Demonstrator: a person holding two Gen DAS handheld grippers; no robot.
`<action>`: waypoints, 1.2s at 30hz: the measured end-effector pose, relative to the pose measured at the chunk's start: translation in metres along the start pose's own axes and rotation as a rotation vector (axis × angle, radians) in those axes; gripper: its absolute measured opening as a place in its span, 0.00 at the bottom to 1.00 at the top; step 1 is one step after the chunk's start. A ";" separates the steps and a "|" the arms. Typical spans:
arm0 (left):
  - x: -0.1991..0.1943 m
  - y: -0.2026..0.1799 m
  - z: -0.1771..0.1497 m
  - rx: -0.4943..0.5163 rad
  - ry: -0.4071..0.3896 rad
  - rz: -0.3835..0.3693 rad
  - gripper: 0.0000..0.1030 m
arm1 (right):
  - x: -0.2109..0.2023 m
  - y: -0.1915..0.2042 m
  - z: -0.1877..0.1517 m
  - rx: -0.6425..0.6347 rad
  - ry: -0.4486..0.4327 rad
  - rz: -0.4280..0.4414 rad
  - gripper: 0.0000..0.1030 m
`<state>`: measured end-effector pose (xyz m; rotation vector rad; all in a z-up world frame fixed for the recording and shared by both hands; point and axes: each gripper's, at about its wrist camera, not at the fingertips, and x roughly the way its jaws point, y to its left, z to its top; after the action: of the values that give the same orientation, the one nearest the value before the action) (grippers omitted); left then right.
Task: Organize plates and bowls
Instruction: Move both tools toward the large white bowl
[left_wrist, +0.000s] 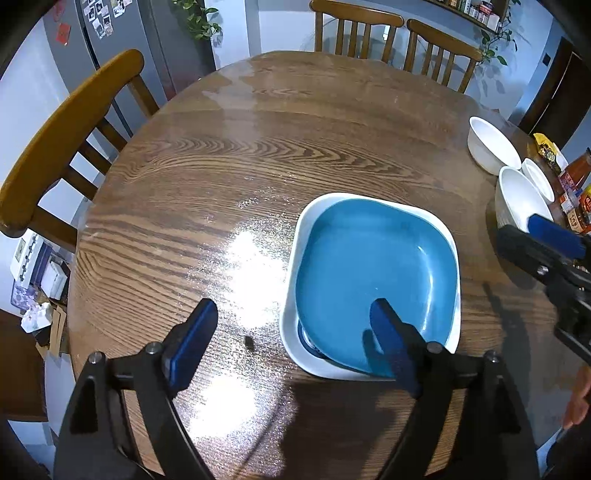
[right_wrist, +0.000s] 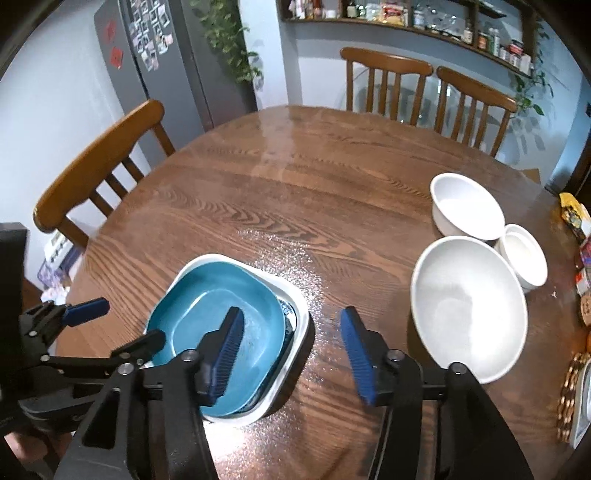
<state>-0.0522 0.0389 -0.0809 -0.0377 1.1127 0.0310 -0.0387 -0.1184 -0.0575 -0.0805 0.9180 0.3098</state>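
- The blue plate (left_wrist: 376, 258) is stacked in the white plate (left_wrist: 295, 332) on the table (left_wrist: 221, 166).
- Both jaws of the left gripper (left_wrist: 295, 332) and right gripper (right_wrist: 291, 332) are held apart, empty.
- Three white bowls (right_wrist: 469, 306) are grouped nearby.

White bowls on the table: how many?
3, grouped on the table's right side: large bowl nearest, medium bowl behind it, small bowl to their right. None look hidden.

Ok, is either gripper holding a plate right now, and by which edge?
Nothing is held. The left gripper and right gripper are both open; the blue plate rests in the white dish.
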 end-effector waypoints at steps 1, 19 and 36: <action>0.000 -0.002 0.000 0.005 0.003 0.003 0.86 | -0.004 -0.001 -0.001 0.007 -0.010 -0.006 0.63; -0.011 -0.069 0.000 0.097 0.000 -0.019 0.99 | -0.045 -0.063 -0.035 0.134 -0.040 -0.065 0.68; -0.022 -0.143 0.007 0.127 -0.037 -0.038 0.99 | -0.067 -0.137 -0.052 0.199 -0.054 -0.106 0.68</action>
<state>-0.0494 -0.1033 -0.0561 0.0550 1.0748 -0.0725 -0.0763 -0.2746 -0.0449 0.0620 0.8833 0.1209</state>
